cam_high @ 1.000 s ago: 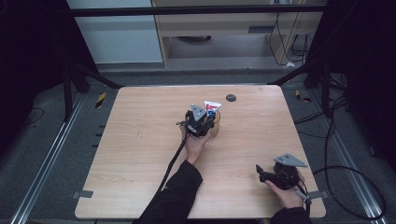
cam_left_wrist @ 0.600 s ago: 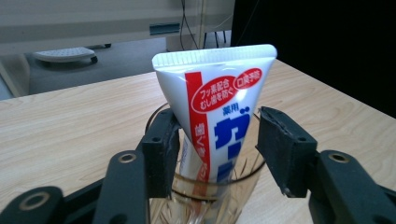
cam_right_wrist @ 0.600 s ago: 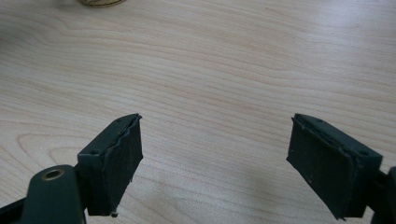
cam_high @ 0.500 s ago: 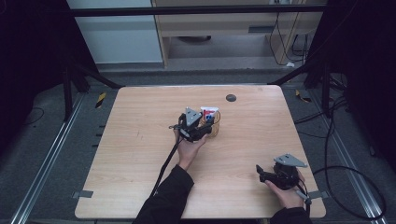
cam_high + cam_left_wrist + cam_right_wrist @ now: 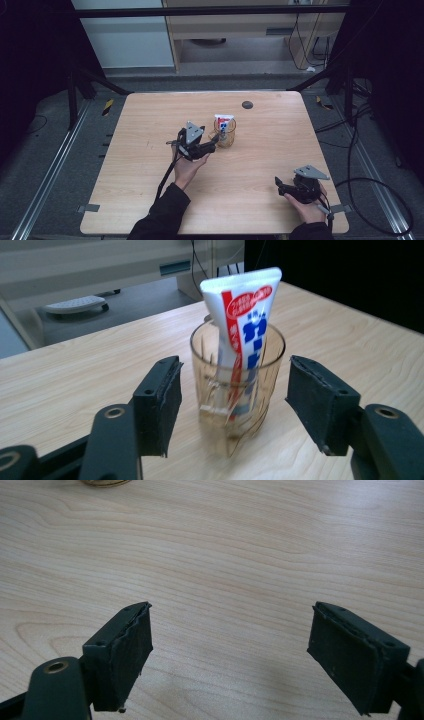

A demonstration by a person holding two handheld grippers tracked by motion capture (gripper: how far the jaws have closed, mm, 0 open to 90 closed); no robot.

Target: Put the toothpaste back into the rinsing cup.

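A clear glass tumbler (image 5: 225,139) stands upright near the table's middle. A white toothpaste tube (image 5: 224,122) with red and blue print leans inside it. In the left gripper view the tumbler (image 5: 237,390) and the tube (image 5: 245,315) sit just beyond my left gripper (image 5: 235,390). That gripper is open, its jaws apart on either side and touching nothing. From above, my left gripper (image 5: 214,142) lies just left of the glass. My right gripper (image 5: 278,186) rests near the front right corner. It is open (image 5: 230,645) over bare wood.
The wooden table (image 5: 150,115) has a small dark round spot (image 5: 247,104) at its far edge. Cables trail from both grippers toward the front. Dark metal frame bars and floor cables surround the table. The glass's base (image 5: 102,482) peeks in at the top of the right gripper view.
My left gripper has drawn back from the glass toward the person and slightly left, leaving the glass standing free. The right gripper has stayed put.
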